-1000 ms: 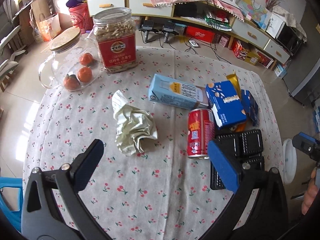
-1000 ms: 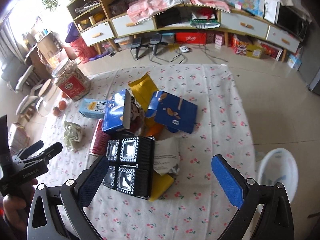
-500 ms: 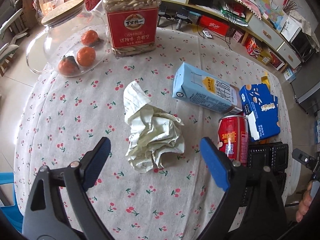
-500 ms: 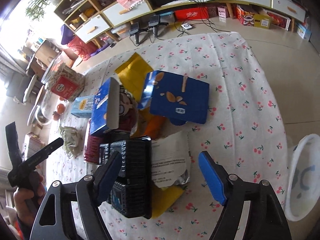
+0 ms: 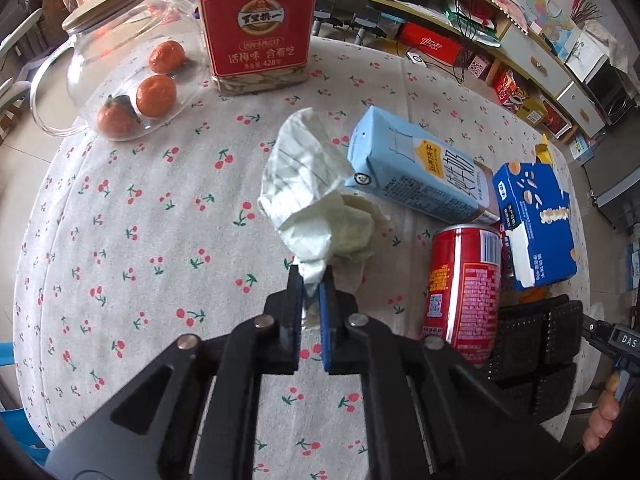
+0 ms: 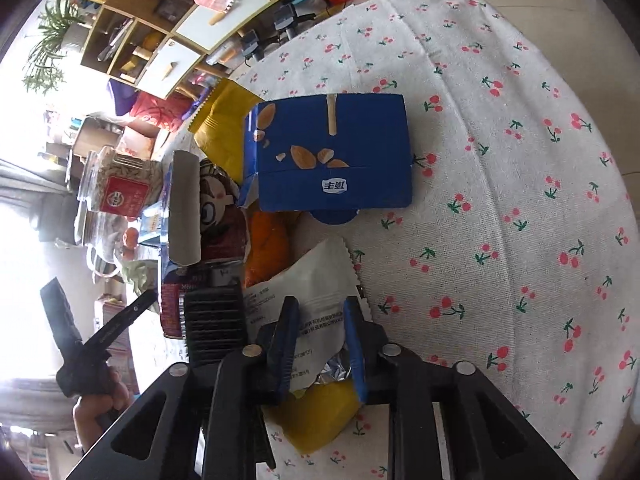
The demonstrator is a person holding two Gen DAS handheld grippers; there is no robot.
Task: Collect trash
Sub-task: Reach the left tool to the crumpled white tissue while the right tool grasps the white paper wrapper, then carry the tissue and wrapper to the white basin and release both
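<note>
My left gripper [image 5: 310, 280] is shut on the near end of a crumpled white paper [image 5: 316, 196] over the cherry-print tablecloth [image 5: 132, 216]. Beside it lie a light blue carton [image 5: 420, 168], a red can [image 5: 462, 288], a blue box [image 5: 534, 220] and black plastic trays [image 5: 536, 344]. My right gripper [image 6: 320, 312] has closed on a white foil wrapper [image 6: 312, 292] that lies over a yellow packet [image 6: 316, 412]. A blue snack box [image 6: 332, 160] lies just beyond it.
A red-labelled seed jar [image 5: 256, 24] and a glass jug with oranges [image 5: 132, 68] stand at the far left. In the right wrist view a black tray [image 6: 214, 320], a red packet [image 6: 218, 212] and a yellow bag [image 6: 224, 124] crowd the left.
Both grippers moved forward and down and closed: the left on the crumpled paper, the right on the white wrapper. Both were open and above the table before.
</note>
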